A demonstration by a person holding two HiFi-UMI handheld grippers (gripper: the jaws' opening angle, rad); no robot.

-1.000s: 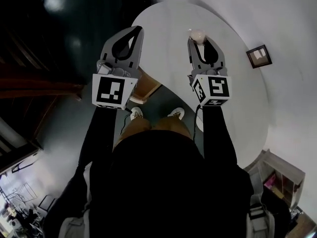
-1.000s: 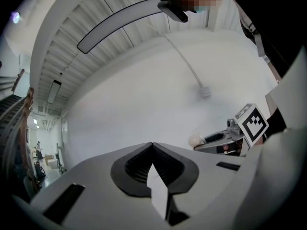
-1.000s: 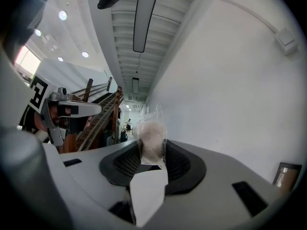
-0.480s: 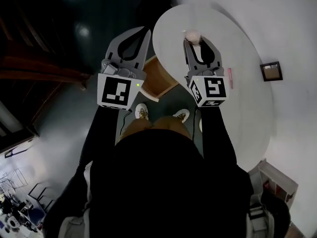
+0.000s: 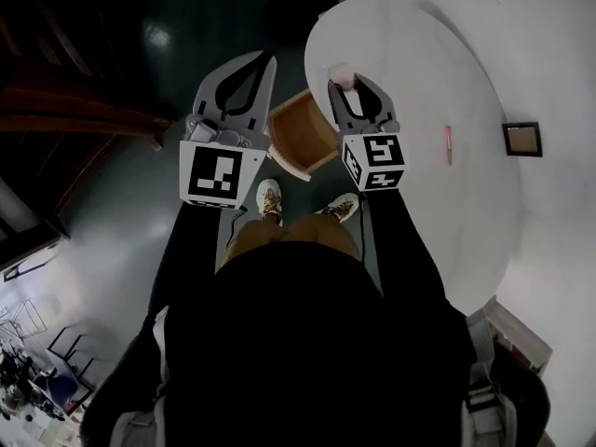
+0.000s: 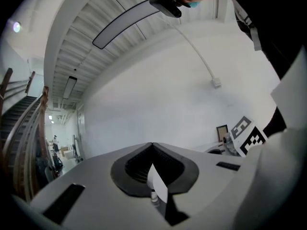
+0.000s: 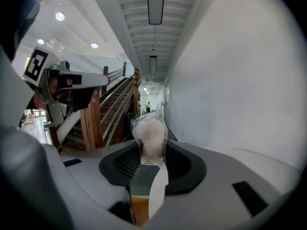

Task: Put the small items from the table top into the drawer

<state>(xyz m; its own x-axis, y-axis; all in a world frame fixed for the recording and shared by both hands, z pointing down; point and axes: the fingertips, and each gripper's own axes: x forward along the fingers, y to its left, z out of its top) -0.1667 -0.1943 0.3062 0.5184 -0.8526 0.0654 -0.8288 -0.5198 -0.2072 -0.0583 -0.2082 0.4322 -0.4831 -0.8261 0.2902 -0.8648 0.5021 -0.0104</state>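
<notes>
From the head view: grips in the right tool [image 5: 349, 86] a small pale lump wrapped in clear plastic [image 5: 342, 73], jaws roughly half parted and pressed on its two sides. Has carried it over the last second from the middle of the round white desk [image 5: 419, 73] to the rim, just beside the open light-wood drawer [image 5: 300, 136] that juts out below that rim. Means, as a judgement, one item nearly delivered, with only a short move over the drawer and a release left to do. Keeps the left tool [image 5: 264, 63] shut and empty, above the dark floor [image 5: 140, 91] on the drawer's other side. Leaves on the desk a thin pink pen [image 5: 448, 144], well apart from the drawer and not in view a second ago, probably the next thing to fetch. Shows beyond the desk rim a small dark-framed picture [image 5: 521, 139], and no item to be made out inside the drawer. From the left gripper view: confirms jaws together with nothing between them, in front of a plain white wall [image 6: 158, 104], a ribbed white ceiling with a long lamp [image 6: 127, 25], and a wooden-railed staircase [image 6: 21, 123] at far left. From the right gripper view: shows the wrapped lump upright between the pads and sticking out past the tips, with the same staircase and a lit corridor [image 7: 151, 97] behind.
</notes>
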